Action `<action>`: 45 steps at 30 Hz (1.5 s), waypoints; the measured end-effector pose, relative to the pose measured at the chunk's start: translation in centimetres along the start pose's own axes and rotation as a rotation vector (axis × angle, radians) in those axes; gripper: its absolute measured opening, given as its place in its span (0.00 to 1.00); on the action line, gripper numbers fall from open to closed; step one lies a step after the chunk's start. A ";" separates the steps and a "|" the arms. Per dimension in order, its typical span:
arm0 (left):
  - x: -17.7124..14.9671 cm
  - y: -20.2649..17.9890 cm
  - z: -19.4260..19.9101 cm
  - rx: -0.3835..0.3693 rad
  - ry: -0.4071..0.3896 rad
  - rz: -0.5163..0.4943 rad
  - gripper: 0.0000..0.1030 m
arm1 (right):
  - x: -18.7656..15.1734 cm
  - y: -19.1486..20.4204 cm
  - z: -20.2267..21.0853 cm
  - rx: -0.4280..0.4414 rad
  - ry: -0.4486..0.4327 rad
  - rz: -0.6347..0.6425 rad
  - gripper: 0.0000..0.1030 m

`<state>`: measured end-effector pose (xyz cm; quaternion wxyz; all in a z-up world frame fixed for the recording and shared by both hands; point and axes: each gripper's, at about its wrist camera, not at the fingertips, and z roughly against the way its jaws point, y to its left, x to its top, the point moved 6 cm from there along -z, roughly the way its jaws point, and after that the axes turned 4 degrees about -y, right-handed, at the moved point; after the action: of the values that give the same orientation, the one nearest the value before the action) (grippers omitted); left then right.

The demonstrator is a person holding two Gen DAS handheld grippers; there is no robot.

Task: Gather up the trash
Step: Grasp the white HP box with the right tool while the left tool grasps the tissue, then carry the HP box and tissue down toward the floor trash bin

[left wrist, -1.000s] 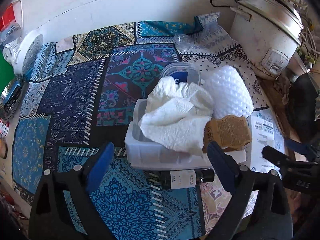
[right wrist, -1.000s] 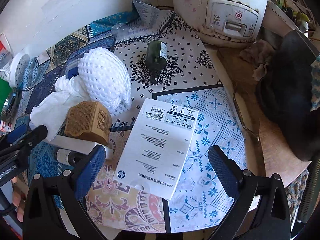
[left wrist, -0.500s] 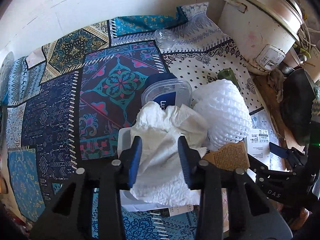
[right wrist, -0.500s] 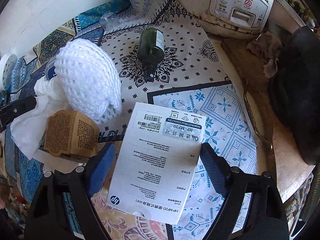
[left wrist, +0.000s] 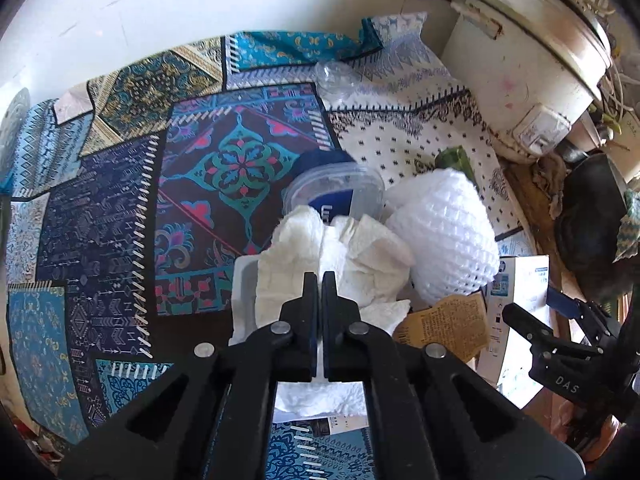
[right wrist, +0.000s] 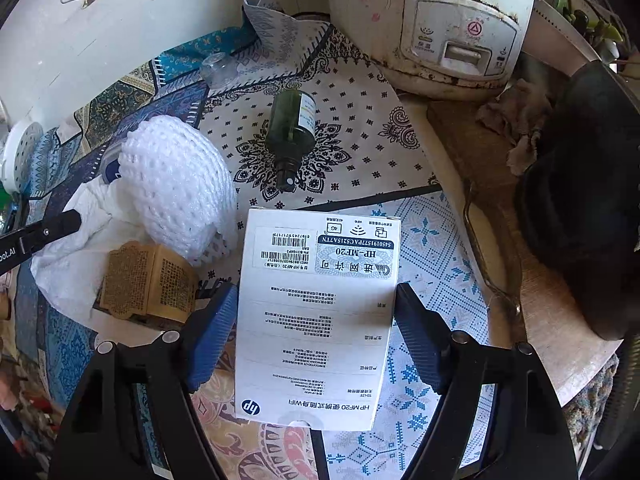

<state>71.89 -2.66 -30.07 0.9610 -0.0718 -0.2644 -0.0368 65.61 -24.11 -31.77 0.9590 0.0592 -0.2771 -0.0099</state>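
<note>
Our left gripper point(left wrist: 319, 280) has its jaws pressed nearly together on a fold of the crumpled white paper towel point(left wrist: 340, 256), a soft, creased sheet heaped over the pale plastic tray point(left wrist: 244, 280) near the desk's front edge. Touching the towel on its right side we see the white foam fruit net point(left wrist: 444, 236) (a domed mesh of small cells), and behind it a clear, rounded plastic tub point(left wrist: 340, 188) with a blue label. A tan, printed cardboard carton point(right wrist: 148, 280) lies just beside the net.

Our right gripper point(right wrist: 316, 328) holds its jaws wide, one blue ribbed pad at each long side of the flat white HP box point(right wrist: 316, 320); whether the pads touch it we cannot tell. Beyond the box a dark green glass bottle point(right wrist: 290, 132) lies on its side on the patterned cloth point(left wrist: 120, 208), near the stained white rice cooker point(right wrist: 432, 20) at the desk's back edge.
</note>
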 end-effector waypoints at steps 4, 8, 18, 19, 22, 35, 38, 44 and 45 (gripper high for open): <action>1.1 -0.8 3.0 0.010 -0.073 0.000 0.00 | 0.5 -0.1 1.9 0.029 -0.042 0.008 0.73; 2.3 -1.8 7.1 0.033 -0.170 -0.003 0.00 | 0.9 0.0 4.1 0.062 -0.093 0.026 0.73; 1.7 -4.4 17.3 0.073 -0.377 0.050 0.00 | 0.3 1.1 11.1 0.156 -0.211 0.134 0.73; 1.4 -4.7 18.3 0.082 -0.395 0.054 0.00 | 0.2 1.3 11.7 0.161 -0.219 0.146 0.73; 0.4 -5.2 20.9 0.092 -0.436 0.068 0.00 | -0.5 1.8 13.4 0.181 -0.238 0.168 0.73; -7.9 -3.8 28.9 0.076 -0.505 0.075 0.00 | -6.7 5.8 17.9 0.225 -0.260 0.207 0.73; -10.7 -3.2 29.4 0.064 -0.485 0.061 0.00 | -9.0 7.1 18.4 0.206 -0.258 0.211 0.73; -16.5 -1.7 28.7 0.033 -0.409 0.036 0.00 | -14.1 9.2 18.1 0.182 -0.215 0.170 0.73; -17.3 -1.5 28.4 0.026 -0.394 0.031 0.00 | -15.0 9.5 17.7 0.177 -0.206 0.167 0.73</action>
<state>42.61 0.87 -14.66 0.8919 -0.0692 -0.4469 -0.0036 43.36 -15.84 -23.68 0.9140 0.1189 -0.3778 0.0885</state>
